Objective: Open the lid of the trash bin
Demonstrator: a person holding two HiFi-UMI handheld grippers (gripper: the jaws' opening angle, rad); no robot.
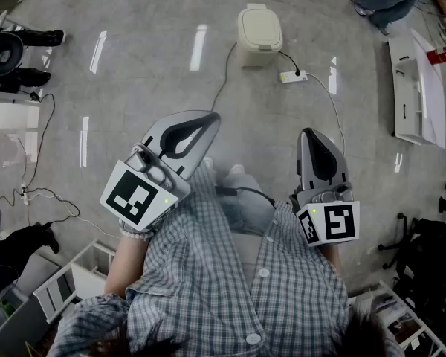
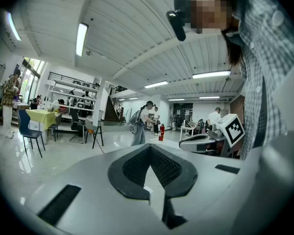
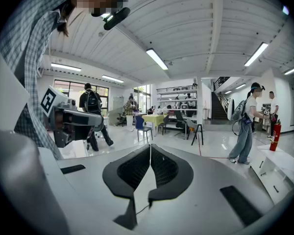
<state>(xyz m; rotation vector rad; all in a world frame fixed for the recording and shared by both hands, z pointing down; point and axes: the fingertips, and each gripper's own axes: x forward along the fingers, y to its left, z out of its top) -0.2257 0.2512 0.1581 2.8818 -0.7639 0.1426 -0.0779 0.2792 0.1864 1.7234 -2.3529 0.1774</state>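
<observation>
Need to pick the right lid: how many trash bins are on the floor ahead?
1. The cream trash bin stands on the floor ahead, lid shut, beside a white power strip. Others may lie out of frame.

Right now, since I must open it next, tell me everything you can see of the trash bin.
The trash bin is a cream, plastic-looking box with rounded corners, upright on the glossy grey floor, well ahead of the person. Its lid is shut, with a small tab at its near edge. Cables pass close beside it; whether they touch is unclear.
</observation>
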